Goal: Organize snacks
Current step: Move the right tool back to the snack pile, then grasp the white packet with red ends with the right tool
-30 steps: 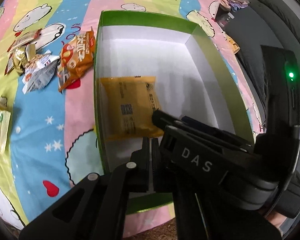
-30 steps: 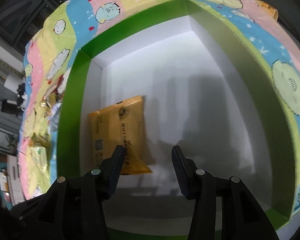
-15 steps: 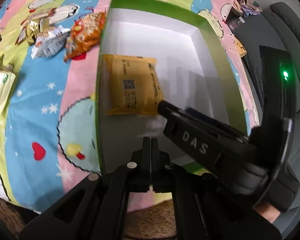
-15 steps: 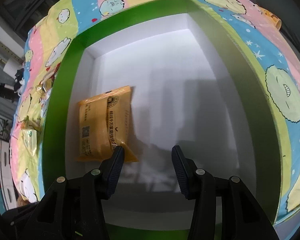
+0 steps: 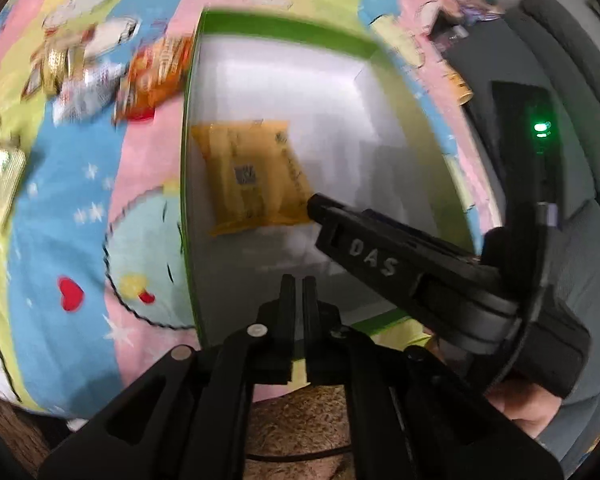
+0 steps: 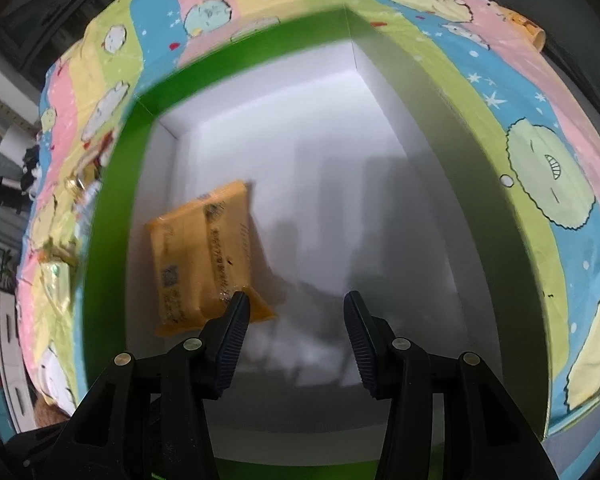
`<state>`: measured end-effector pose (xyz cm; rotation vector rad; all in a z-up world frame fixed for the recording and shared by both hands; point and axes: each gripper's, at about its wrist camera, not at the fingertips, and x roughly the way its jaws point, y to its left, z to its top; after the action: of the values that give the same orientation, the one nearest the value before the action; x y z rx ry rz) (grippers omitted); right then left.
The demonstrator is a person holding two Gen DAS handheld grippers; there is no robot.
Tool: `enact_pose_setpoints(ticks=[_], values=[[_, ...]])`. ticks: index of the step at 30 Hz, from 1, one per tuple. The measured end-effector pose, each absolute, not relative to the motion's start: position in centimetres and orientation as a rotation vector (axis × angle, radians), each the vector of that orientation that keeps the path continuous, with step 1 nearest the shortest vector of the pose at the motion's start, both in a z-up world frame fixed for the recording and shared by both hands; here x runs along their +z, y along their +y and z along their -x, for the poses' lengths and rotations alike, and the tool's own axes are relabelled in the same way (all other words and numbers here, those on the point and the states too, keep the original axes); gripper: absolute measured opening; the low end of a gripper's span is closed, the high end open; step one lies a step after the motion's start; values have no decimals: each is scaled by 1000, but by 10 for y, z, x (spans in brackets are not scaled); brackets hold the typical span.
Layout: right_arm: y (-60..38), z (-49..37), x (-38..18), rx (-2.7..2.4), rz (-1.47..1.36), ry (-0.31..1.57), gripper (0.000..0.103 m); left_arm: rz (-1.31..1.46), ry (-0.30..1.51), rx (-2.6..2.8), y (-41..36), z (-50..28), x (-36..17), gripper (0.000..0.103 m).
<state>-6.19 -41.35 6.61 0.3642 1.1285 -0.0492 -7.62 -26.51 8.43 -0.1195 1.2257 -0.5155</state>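
A green box (image 5: 284, 28) with a white inside sits on the cartoon-print cloth; it also shows in the right wrist view (image 6: 112, 184). One yellow snack pack (image 5: 256, 176) lies flat inside by the left wall, also in the right wrist view (image 6: 204, 256). My right gripper (image 6: 296, 320) is open and empty above the box floor, its left finger just over the pack's near corner. My left gripper (image 5: 298, 292) is shut and empty over the box's near end. Loose snacks lie left of the box: an orange bag (image 5: 156, 76), a silver pack (image 5: 88, 88) and gold packs (image 5: 56, 64).
A pale yellow-green pack (image 5: 0, 176) lies at the far left of the cloth. The right gripper's body (image 5: 420, 264) crosses the left wrist view over the box. A dark sofa (image 5: 572, 80) stands to the right. The table's near edge and the brown floor are below.
Both grippers have drawn back and up from the box, so it looks smaller. The yellow pack stays in the box. Left stays shut, right stays open.
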Motion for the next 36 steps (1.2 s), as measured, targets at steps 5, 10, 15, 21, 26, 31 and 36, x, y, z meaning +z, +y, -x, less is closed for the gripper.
enact_pose_setpoints(ticks=[5, 10, 15, 21, 26, 31, 36], values=[[-397, 61, 113, 3, -410, 1021, 77, 94, 1036, -543, -224, 71, 138, 50], [-362, 43, 167, 121, -482, 900, 82, 202, 913, -470, -145, 34, 172, 77], [-299, -16, 199, 312, -509, 888, 83, 275, 858, -310, -65, -30, 185, 82], [-226, -119, 181, 346, -470, 996, 83, 357, 938, -241, -3, -124, 142, 82], [-188, -197, 130, 327, -416, 1114, 83, 362, 1042, -258, -3, -184, 81, 78], [-172, -246, 87, 304, -370, 1197, 73, 341, 1111, -248, -7, -217, 47, 64], [-167, -262, 53, 311, -393, 1276, 64, 401, 1134, -325, -6, -229, 32, 46]])
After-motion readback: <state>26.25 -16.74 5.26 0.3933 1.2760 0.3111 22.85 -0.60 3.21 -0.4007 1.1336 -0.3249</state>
